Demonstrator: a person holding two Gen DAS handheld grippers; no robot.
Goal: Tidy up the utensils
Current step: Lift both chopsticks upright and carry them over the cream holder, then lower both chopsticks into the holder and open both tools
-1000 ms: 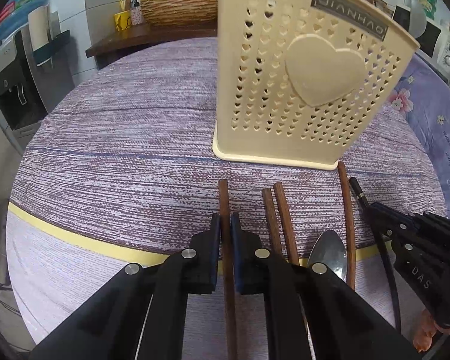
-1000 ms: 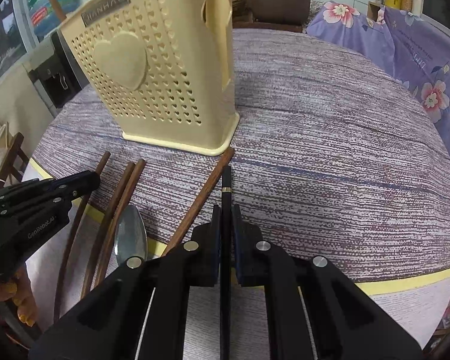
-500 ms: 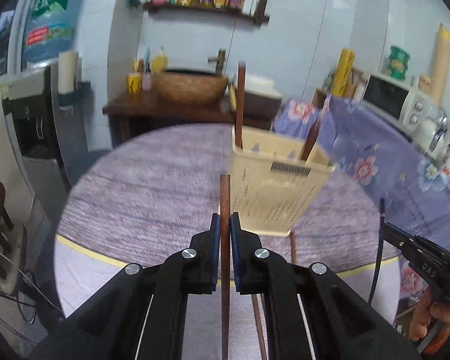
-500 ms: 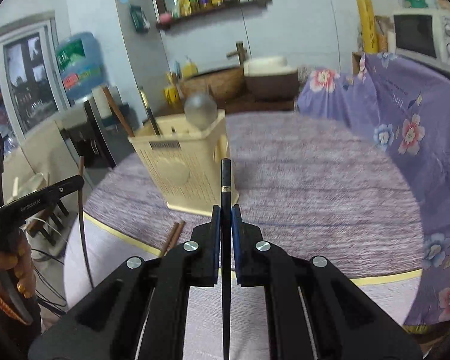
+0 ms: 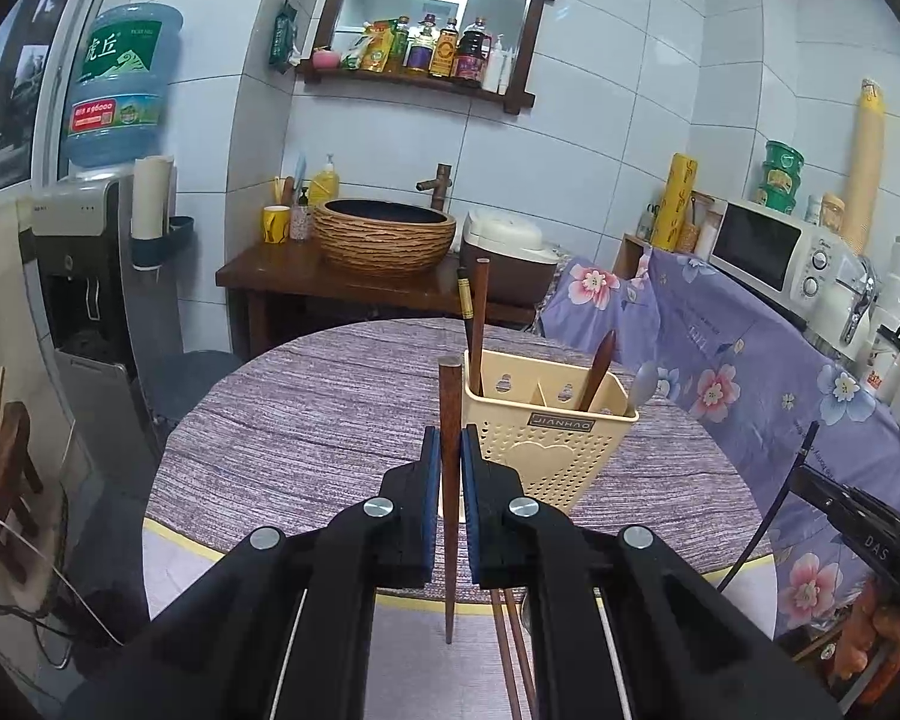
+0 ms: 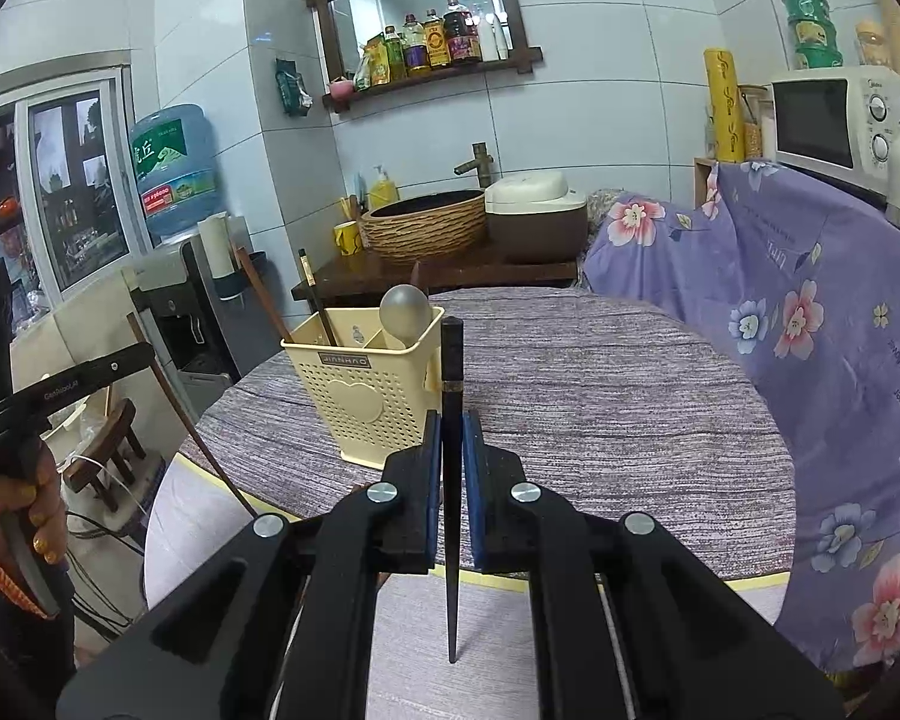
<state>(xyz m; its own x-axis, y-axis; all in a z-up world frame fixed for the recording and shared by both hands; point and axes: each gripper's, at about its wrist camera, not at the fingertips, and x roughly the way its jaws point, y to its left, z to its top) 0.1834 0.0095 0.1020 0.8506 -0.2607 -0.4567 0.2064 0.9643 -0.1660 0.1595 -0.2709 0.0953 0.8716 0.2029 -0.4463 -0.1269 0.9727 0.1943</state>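
Brown wooden chopstick (image 5: 449, 420) stands pinched in my left gripper (image 5: 449, 468), blunt end up, before the cream holder (image 5: 546, 420); my right gripper (image 6: 452, 468) clamps a black chopstick (image 6: 452, 372) likewise.

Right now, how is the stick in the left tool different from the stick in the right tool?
The left tool pinches a brown chopstick; the right tool pinches a black chopstick. The brown chopstick is plain wood with a flat blunt top, while the black chopstick wears a thin gold band. Both stand upright, thin tips hanging down, lifted off the table near the yellow holder.
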